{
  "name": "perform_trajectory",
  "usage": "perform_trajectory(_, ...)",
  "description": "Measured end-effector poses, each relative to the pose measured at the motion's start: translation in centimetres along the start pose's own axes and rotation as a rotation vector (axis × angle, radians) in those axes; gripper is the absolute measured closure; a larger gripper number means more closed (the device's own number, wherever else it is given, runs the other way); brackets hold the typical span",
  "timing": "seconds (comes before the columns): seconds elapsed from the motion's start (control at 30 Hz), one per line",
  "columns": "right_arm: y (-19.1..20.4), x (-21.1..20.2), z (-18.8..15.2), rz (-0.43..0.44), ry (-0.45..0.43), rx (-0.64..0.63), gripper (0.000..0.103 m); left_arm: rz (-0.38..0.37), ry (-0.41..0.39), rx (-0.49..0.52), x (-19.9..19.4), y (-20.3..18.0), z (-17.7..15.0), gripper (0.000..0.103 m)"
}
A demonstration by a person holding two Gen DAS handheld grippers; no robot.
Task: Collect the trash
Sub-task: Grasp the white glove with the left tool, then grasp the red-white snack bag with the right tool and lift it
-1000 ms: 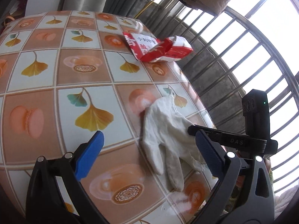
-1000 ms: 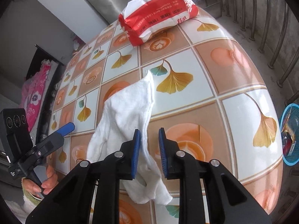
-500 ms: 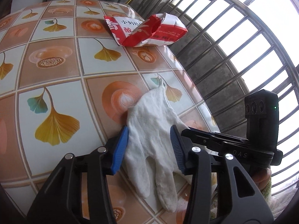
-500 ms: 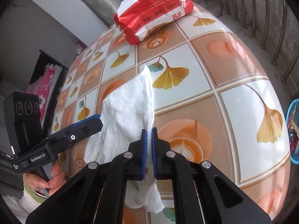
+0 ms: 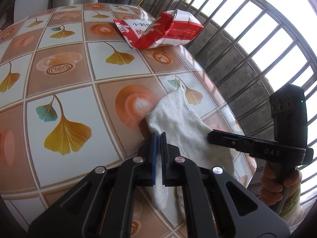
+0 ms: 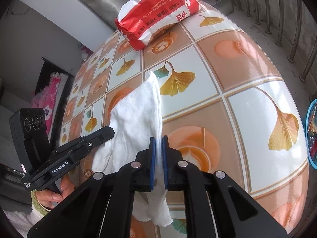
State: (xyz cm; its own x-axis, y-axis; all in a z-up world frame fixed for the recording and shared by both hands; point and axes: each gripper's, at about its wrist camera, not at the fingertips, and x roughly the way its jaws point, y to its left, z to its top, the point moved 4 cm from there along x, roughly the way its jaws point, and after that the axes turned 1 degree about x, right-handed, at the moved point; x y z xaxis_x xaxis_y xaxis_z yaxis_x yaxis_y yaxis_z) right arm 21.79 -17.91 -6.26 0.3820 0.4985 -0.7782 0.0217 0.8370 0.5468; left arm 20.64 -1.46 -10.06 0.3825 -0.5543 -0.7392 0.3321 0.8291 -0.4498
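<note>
A white cloth glove (image 5: 178, 119) lies near the edge of the tiled-pattern table (image 5: 59, 69). My left gripper (image 5: 158, 136) is shut on the glove's left edge, its blue pads nearly touching. In the right wrist view the glove (image 6: 136, 115) rises in a ridge. My right gripper (image 6: 158, 140) is shut on its right edge, with white cloth showing between the pads. Each gripper appears in the other's view: the right gripper (image 5: 210, 136) and the left gripper (image 6: 108, 131). A red and white snack packet (image 5: 158, 31) lies farther back on the table.
A metal railing (image 5: 247, 49) runs close behind the table's right edge. A blue basket (image 6: 311, 134) with wrappers in it sits on the floor beyond the table. A person's hand (image 5: 277, 184) grips the right tool's handle. A grey curtain hangs at the far side.
My left jaws went from wide open to shut on the glove's edge after moving in over it. The right jaws closed on the other edge. The glove bunched up between them.
</note>
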Motion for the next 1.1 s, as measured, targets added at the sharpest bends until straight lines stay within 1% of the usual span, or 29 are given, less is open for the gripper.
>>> perform_trajectory(0.03,0.0,-0.5,0.5,0.012,-0.005,0.007,0.093,0.003,-0.003,-0.003,-0.2,0.2,0.0,0.101)
perform_trajectory(0.13,0.1,-2.1,2.5,0.032,-0.046,0.021,0.085,0.029,-0.017,-0.007,-0.9,0.7,0.0,0.101)
perform_trajectory(0.2,0.5,-3.3,4.6,0.029,-0.095,0.019,0.074,0.040,-0.030,-0.020,-1.5,1.3,0.0,0.101)
perform_trajectory(0.23,0.9,-3.9,5.6,0.031,-0.118,0.019,0.062,0.047,-0.037,-0.030,-1.9,1.7,0.0,0.101)
perform_trajectory(0.27,1.1,-4.3,6.7,0.035,-0.141,0.023,0.052,0.054,-0.044,-0.040,-2.3,2.1,0.0,0.101)
perform_trajectory(0.33,1.7,-4.6,9.1,0.043,-0.178,0.038,0.049,0.068,-0.060,-0.062,-3.1,2.9,0.0,0.101)
perform_trajectory(0.43,2.2,-3.8,12.7,0.057,-0.183,0.097,0.045,0.085,-0.086,-0.097,-4.2,4.1,0.1,0.101)
perform_trajectory(0.5,2.5,-3.3,15.1,0.040,-0.201,0.129,0.044,0.094,-0.097,-0.113,-4.8,4.8,0.1,0.101)
perform_trajectory(0.63,3.6,-2.7,19.7,-0.047,-0.253,0.151,0.043,0.107,-0.109,-0.137,-5.6,5.7,0.1,0.101)
perform_trajectory(0.67,3.8,-2.4,20.6,-0.084,-0.267,0.147,0.043,0.109,-0.111,-0.140,-5.7,5.9,0.2,0.101)
perform_trajectory(0.73,3.8,-1.7,22.4,-0.185,-0.292,0.131,0.043,0.110,-0.114,-0.145,-5.9,6.0,0.2,0.101)
perform_trajectory(0.8,2.9,-0.4,23.7,-0.273,-0.281,0.134,0.043,0.107,-0.117,-0.146,-6.0,6.1,0.2,0.101)
perform_trajectory(0.87,1.5,0.8,24.1,-0.321,-0.243,0.157,0.043,0.103,-0.121,-0.145,-6.1,6.0,0.3,0.101)
perform_trajectory(0.9,0.6,1.4,23.8,-0.319,-0.210,0.179,0.043,0.101,-0.123,-0.144,-6.2,5.9,0.3,0.101)
perform_trajectory(0.97,-0.7,2.4,22.4,-0.276,-0.147,0.210,0.043,0.097,-0.129,-0.144,-6.3,6.0,0.3,0.101)
perform_trajectory(1.1,-2.2,4.0,18.6,-0.187,-0.021,0.225,0.043,0.093,-0.135,-0.151,-6.4,6.2,0.5,0.101)
